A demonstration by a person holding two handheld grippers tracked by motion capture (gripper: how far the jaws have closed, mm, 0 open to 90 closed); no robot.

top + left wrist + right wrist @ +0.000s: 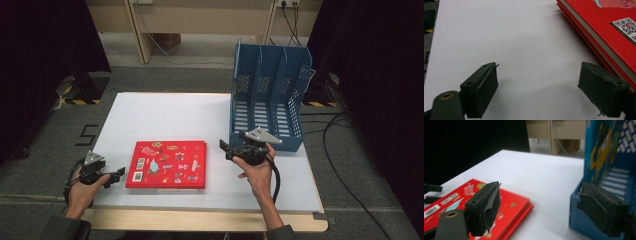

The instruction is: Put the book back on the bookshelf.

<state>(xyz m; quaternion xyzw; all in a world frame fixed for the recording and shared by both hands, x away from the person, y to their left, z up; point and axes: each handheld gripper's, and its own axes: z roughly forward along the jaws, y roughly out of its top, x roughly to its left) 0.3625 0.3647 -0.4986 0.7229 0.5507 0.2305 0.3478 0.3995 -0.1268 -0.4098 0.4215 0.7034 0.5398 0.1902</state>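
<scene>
Red hardcover books, flat and stacked with sticker-like pictures and a QR code on the top cover, are being shown lying on the white rectangular tabletop, near its front edge and left of centre. In the high view the stack is being flanked by both tools: the left gripper is being held just beside its left edge, low over the tabletop, and the right gripper is being held to its right, between the stack and the blue plastic three-bay file rack standing at the right rear of the tabletop.

The stack reads as one slab in the high view; in the left gripper view its separate red covers and pale page edges are being resolved, and the near corner is being seen just beside one jaw. The left gripper is being held wide, with bare white tabletop between its jaws.

In the right gripper view the right gripper is being presented with jaws wide apart and nothing between them; the books are being framed behind one jaw and the rack's low front wall behind the other. A coloured cartoon print on the rack's side panel is being revealed there.
</scene>
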